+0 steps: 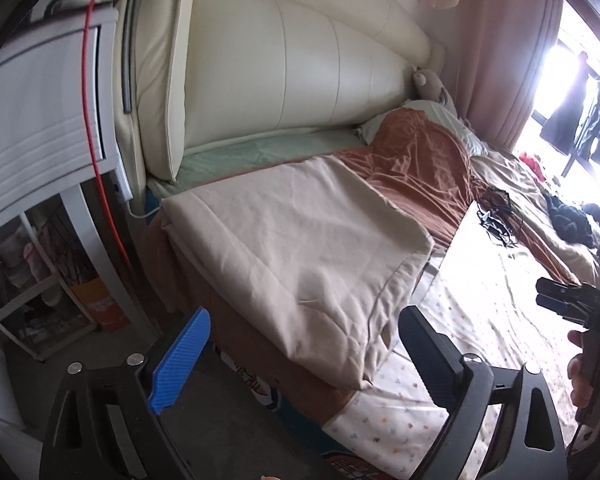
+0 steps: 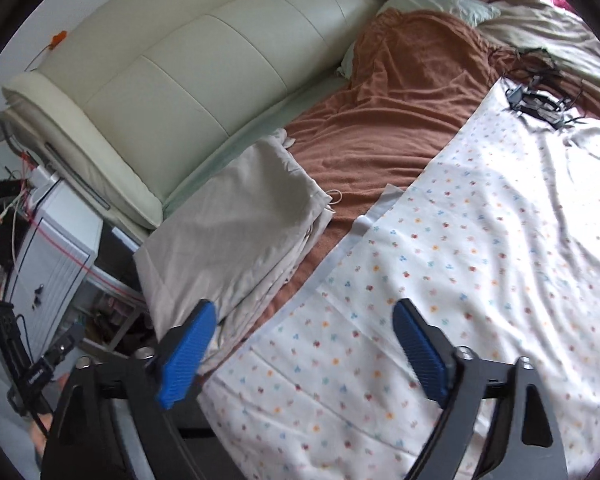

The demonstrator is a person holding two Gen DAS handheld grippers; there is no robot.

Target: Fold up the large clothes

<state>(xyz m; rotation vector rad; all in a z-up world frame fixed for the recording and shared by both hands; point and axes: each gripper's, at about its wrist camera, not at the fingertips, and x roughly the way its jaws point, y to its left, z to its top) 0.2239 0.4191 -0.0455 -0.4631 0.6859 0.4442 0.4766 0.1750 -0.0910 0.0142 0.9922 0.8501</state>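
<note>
A folded beige cloth [image 1: 300, 240] lies at the near corner of the bed, and shows in the right wrist view as a beige cloth [image 2: 228, 232] on the left. A white sheet [image 2: 460, 260] printed with small coloured flowers is spread flat over the bed; in the left wrist view this white sheet [image 1: 480, 288] lies right of the beige cloth. My left gripper [image 1: 304, 348] hangs open above the beige cloth's near edge, nothing between its fingers. My right gripper [image 2: 304, 344] is open above the flowered sheet's near left edge, holding nothing. The right gripper [image 1: 572, 300] also shows at the left wrist view's right edge.
A brown blanket [image 2: 400, 100] covers the bed under both cloths. A cream padded headboard [image 1: 280, 60] stands behind. A tangle of black cables [image 2: 540, 96] lies far on the sheet. A white bedside cabinet [image 2: 56, 256] with a red cord stands left of the bed. Dark clothes [image 1: 572, 220] lie far right.
</note>
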